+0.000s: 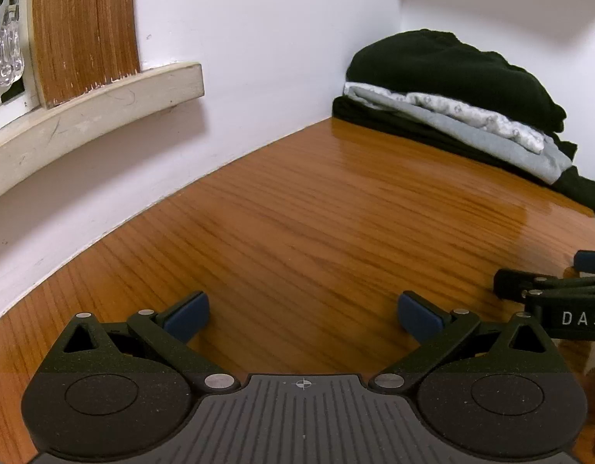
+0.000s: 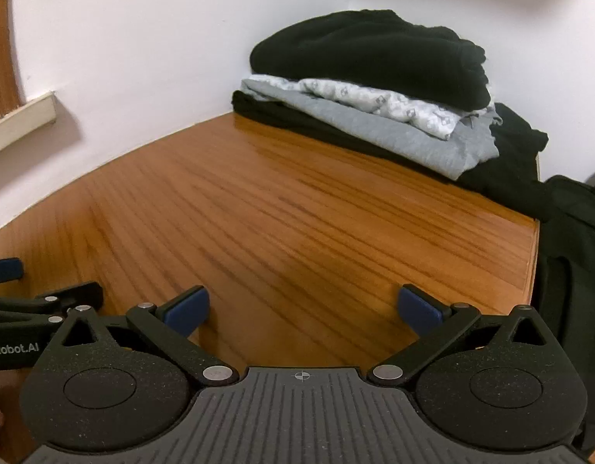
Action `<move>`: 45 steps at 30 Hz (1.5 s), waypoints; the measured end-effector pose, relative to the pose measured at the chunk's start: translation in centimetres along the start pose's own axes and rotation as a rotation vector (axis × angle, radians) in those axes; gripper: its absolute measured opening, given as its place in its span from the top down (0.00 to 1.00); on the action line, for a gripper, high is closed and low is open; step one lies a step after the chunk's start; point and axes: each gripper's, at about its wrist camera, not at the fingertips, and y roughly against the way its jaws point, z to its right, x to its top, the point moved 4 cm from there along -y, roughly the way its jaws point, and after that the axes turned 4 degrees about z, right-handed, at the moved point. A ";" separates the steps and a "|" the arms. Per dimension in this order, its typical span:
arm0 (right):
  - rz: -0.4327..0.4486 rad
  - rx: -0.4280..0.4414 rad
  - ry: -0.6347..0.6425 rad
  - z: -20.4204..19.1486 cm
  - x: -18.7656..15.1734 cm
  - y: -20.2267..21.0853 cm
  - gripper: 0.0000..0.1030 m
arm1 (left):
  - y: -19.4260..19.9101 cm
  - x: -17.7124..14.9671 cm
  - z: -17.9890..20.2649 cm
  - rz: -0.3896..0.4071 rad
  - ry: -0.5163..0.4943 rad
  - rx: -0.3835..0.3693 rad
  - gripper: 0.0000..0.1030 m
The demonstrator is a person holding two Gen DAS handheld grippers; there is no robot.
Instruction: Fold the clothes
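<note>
A stack of folded clothes (image 1: pixel 452 100) sits at the far right corner of the wooden table (image 1: pixel 297 224), against the white wall. A black garment (image 2: pixel 375 54) tops the stack, over a white patterned piece (image 2: pixel 375 102), a grey one (image 2: pixel 406 139) and a black one at the bottom. My left gripper (image 1: pixel 303 315) hovers open over bare wood, nothing between its blue pads. My right gripper (image 2: pixel 303 311) is open too, well short of the stack. Each gripper shows at the edge of the other's view.
A cream ledge (image 1: pixel 96 104) juts from the wall at the left, with a wooden panel (image 1: pixel 84 27) above it. The table's right edge (image 2: pixel 531 255) drops off beside dark fabric or a bag (image 2: pixel 572 255).
</note>
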 end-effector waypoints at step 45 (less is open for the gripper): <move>0.006 0.016 0.015 -0.2 -0.1 0.2 0.00 | 0.1 0.0 -0.1 -0.001 0.000 -0.003 0.00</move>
